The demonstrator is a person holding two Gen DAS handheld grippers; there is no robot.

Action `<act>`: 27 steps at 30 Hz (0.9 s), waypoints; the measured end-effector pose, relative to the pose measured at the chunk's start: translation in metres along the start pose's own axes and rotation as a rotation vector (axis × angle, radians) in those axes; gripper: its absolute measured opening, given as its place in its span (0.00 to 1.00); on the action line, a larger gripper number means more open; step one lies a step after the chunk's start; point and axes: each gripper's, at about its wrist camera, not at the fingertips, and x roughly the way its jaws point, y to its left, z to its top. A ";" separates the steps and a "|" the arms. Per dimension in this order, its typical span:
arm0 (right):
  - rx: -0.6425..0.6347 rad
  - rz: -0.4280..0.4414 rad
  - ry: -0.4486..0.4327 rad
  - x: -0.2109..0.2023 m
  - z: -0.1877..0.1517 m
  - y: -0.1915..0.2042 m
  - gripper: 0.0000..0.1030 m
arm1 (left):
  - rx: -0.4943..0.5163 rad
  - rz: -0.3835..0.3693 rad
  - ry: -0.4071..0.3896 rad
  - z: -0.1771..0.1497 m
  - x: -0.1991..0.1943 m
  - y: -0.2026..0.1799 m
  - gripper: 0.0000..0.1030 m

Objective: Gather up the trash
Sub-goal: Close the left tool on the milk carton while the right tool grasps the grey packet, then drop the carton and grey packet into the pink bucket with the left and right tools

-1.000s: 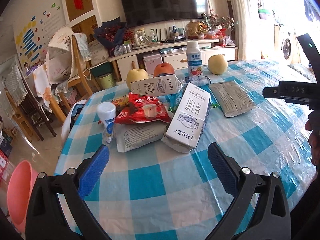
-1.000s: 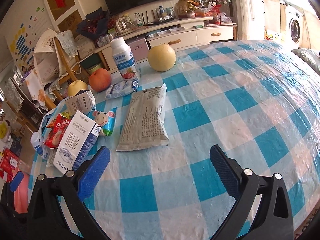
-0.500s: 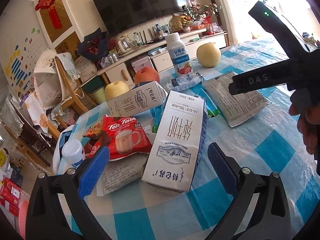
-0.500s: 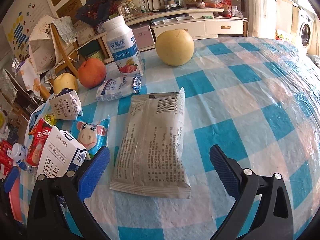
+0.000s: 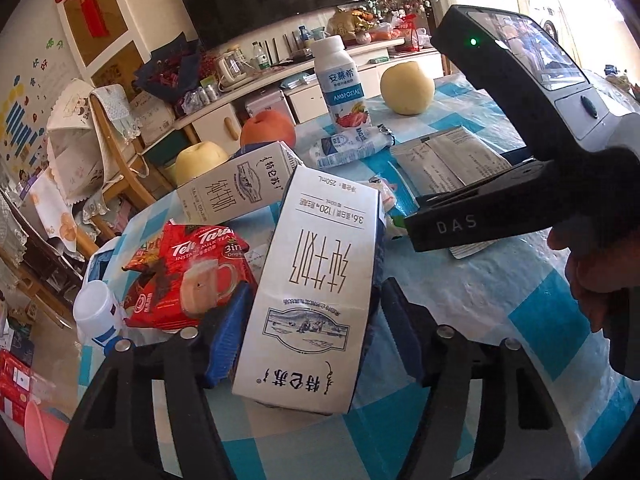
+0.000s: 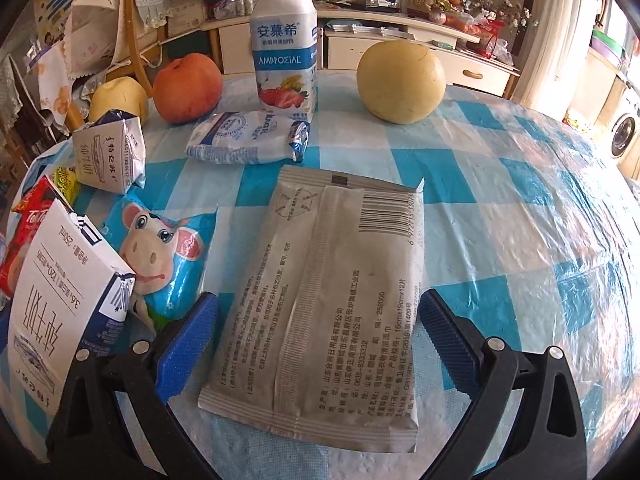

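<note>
My left gripper (image 5: 308, 332) has just been closing around the white rectangular milk carton with dark upside-down lettering (image 5: 316, 292), which lies flat at the lower middle of the left wrist view on the blue-and-white checked plastic-covered table (image 5: 552, 320). The blue ribbed fingers (image 5: 228, 332) flank the carton's long sides, and the left one looks pressed against the cardboard while the right one is mostly hidden behind it, so I judge the carton all but clamped rather than surely held. To do this well I should finish the squeeze gently, since an empty carton will likely crumple and slip if I pinch hard, and lift straight up so its far end does not drag the red instant milk tea packet (image 5: 192, 276) just beside it. My right gripper (image 6: 316, 332) hangs spread wide over the flat grey paper-look sachet with a barcode (image 6: 332, 292), in the lower middle of the right wrist view, its fingers (image 6: 188, 344) on either side and not touching it. That sachet lies thin against the table, so I should drop lower and scrape under its edges before closing. The yellow pear (image 6: 400, 80) and upright white yoghurt bottle (image 6: 284, 40) at the top are not rubbish; I leave them alone.
</note>
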 end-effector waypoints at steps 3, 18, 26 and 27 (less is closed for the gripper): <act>-0.004 0.000 -0.006 0.001 0.001 -0.002 0.96 | -0.008 0.000 -0.001 0.000 0.000 0.000 0.64; -0.024 0.039 -0.069 -0.009 0.000 -0.001 0.67 | -0.248 -0.121 -0.016 -0.007 -0.015 0.045 0.27; -0.038 -0.002 -0.095 -0.019 -0.001 0.002 0.57 | -0.285 -0.200 0.016 -0.015 -0.008 0.055 0.49; -0.034 -0.005 -0.097 -0.020 -0.001 0.001 0.56 | -0.280 -0.210 0.027 -0.015 -0.006 0.053 0.55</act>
